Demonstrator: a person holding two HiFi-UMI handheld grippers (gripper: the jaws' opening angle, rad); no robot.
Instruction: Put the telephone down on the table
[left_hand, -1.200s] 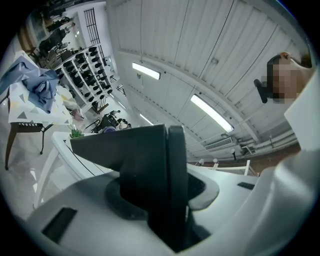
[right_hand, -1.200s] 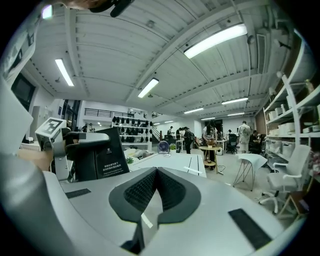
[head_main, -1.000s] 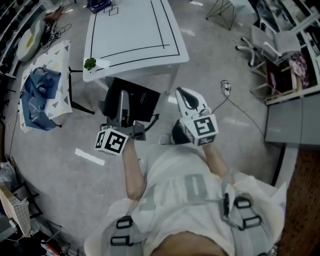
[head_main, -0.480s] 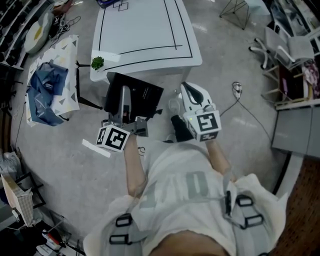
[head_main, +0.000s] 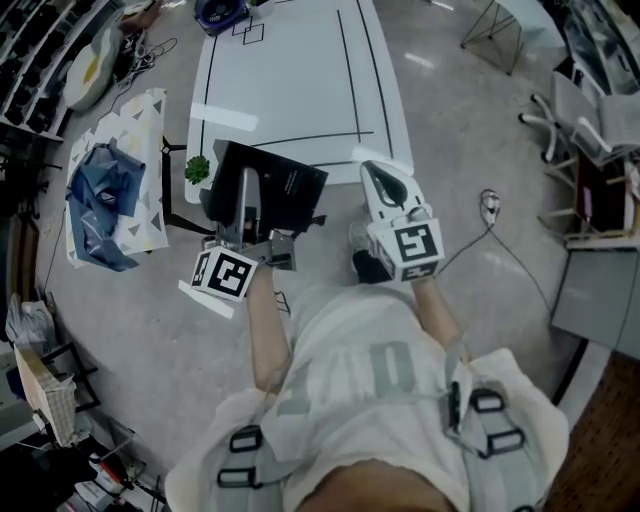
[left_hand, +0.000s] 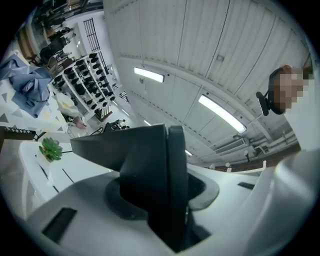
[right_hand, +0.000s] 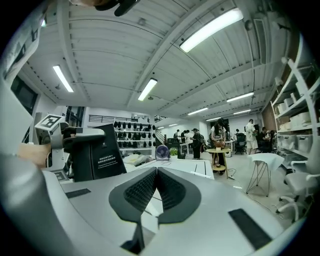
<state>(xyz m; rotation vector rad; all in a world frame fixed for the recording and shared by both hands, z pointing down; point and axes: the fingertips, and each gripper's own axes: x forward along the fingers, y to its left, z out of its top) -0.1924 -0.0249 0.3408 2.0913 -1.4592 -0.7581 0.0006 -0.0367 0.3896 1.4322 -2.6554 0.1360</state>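
Note:
The telephone (head_main: 272, 189) is a flat black slab with small white print, held up on edge just before the near edge of the white table (head_main: 300, 90). My left gripper (head_main: 244, 212) is shut on it; in the left gripper view the black body (left_hand: 145, 160) fills the space between the jaws (left_hand: 172, 205). My right gripper (head_main: 374, 176) is white, hangs to the right of the telephone and is shut on nothing; its ribbed pads (right_hand: 170, 187) meet at the tips. From the right gripper view the telephone (right_hand: 97, 152) stands at the left.
The table carries black marked lines, a small green plant (head_main: 197, 168) at its near left corner and a blue object (head_main: 220, 12) at the far end. A patterned stand with blue cloth (head_main: 105, 195) is at the left. A cable (head_main: 488, 205) lies on the floor; chairs (head_main: 585, 110) stand right.
The person has walked toward the white table. Both grippers and the telephone now reach the table's near edge. The grip on the telephone is unchanged.

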